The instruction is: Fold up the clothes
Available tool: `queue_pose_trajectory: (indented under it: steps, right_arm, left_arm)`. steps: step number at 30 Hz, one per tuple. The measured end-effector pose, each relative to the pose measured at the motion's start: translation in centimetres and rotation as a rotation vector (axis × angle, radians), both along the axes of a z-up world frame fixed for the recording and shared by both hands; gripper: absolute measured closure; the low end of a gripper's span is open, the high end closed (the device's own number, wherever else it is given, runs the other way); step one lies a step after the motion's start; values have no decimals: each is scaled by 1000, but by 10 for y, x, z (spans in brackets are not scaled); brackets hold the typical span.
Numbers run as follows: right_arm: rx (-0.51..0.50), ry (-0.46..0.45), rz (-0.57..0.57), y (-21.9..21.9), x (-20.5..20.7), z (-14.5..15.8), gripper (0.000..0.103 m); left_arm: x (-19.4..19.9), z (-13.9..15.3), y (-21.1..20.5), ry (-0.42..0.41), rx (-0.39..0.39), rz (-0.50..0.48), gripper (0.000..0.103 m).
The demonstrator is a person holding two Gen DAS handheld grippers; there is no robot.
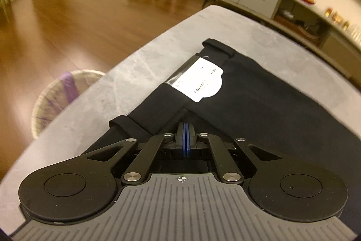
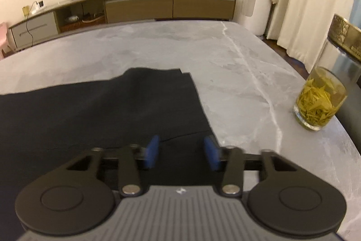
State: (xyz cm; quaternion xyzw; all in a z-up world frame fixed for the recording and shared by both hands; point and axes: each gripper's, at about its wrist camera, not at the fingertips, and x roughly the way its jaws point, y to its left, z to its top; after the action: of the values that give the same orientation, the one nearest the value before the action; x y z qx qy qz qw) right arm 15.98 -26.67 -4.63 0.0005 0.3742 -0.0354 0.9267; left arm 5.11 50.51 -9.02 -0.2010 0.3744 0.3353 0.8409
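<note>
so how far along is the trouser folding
Early. The black trousers lie flat on the grey table, tag still attached. The left gripper is shut at the waistband; the right gripper is open over the leg end. No crosswise fold shows yet.

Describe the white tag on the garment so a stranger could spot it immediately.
Start at the grey marble table, where dark folded trousers lie. Near their belt-looped waistband, ahead of the shut left gripper, sits the paper tag. It is the only white thing on the black cloth, rounded at one corner, with faint print.
</note>
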Motion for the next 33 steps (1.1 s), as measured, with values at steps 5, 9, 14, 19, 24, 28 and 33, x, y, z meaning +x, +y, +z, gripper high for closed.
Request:
queue_pose_trajectory:
  steps: [5,9,14,19,24,28,33]
  right_arm:
    - [31,-91,21,-6,-1,9,63]
    - [10,-57,34,-12,19,-2,63]
    - [34,-19,52,-17,46,-14,65]
    - [18,-9,83,-10,54,-7,96]
    - [-2,-180,110,-6,35,24,98]
    - [-34,-119,109,0,52,5,98]
    - [-60,-58,41,1,60,0,84]
  left_arm:
    - [-4,11,-26,4,110,-95,92]
    - [-9,0,-10,64,90,-59,95]
    - [-15,-1,2,73,67,-28,98]
    - [-7,-2,0,99,96,-35,97]
    - [-5,-3,6,97,86,-7,102]
    - [-1,-5,4,127,120,9,103]
    - [-11,13,-2,99,115,-1,102]
